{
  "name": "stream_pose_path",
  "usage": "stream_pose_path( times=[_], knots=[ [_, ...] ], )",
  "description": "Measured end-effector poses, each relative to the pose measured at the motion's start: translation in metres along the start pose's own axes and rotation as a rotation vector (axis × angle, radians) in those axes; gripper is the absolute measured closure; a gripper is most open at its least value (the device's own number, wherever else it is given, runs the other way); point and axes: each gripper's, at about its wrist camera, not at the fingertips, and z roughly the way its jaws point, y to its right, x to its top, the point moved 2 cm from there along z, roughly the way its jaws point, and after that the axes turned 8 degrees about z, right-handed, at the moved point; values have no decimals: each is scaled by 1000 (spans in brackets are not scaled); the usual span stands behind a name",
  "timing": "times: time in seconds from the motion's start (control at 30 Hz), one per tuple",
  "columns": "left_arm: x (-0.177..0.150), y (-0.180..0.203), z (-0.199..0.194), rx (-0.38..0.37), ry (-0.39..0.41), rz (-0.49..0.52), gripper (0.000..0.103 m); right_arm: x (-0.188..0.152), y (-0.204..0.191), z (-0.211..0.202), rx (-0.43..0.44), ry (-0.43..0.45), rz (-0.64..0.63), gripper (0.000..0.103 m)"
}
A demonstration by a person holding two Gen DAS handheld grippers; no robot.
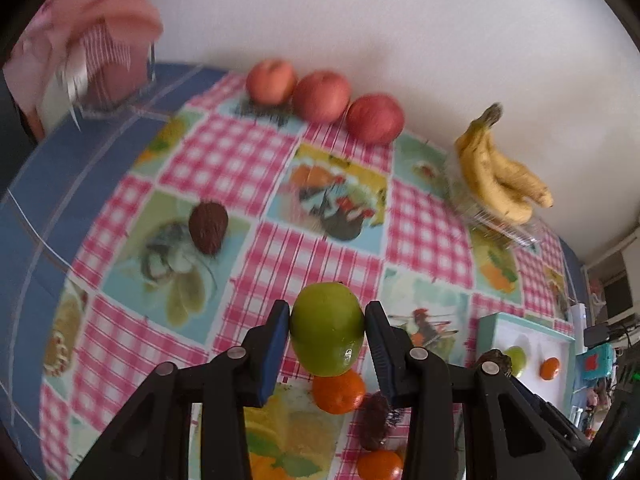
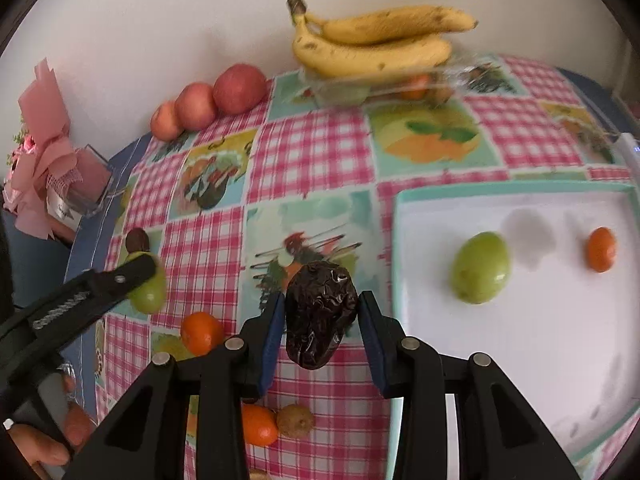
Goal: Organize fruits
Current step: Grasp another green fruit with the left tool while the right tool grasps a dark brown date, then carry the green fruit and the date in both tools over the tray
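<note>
Green fruit (image 1: 326,328) gripped in left tool (image 1: 327,354), wrinkled date (image 2: 320,314) in right tool (image 2: 320,334).

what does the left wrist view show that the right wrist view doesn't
Only the left wrist view shows the left gripper head-on, shut on the green fruit, with a mandarin directly under it.

Only the right wrist view shows the right gripper shut on the wrinkled dark date, and a small brown fruit by an orange one.

Both show the three apples, the bananas, and the white tray holding a green fruit and a mandarin.
</note>
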Motion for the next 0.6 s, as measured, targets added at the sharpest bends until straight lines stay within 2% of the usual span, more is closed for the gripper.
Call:
stream_pose_path(
  times=[0.1,0.33,0.6],
  knots=[
    [4,6,-17,6,37,15,61,5,7,-14,16,14,25,64],
    [3,27,-45,-9,97,46,61,13,37,-49,-40,67,59,64],
    [-2,62,-55,-40,106,114,61,23,83,-83,-94,128,136,64]
  ],
)
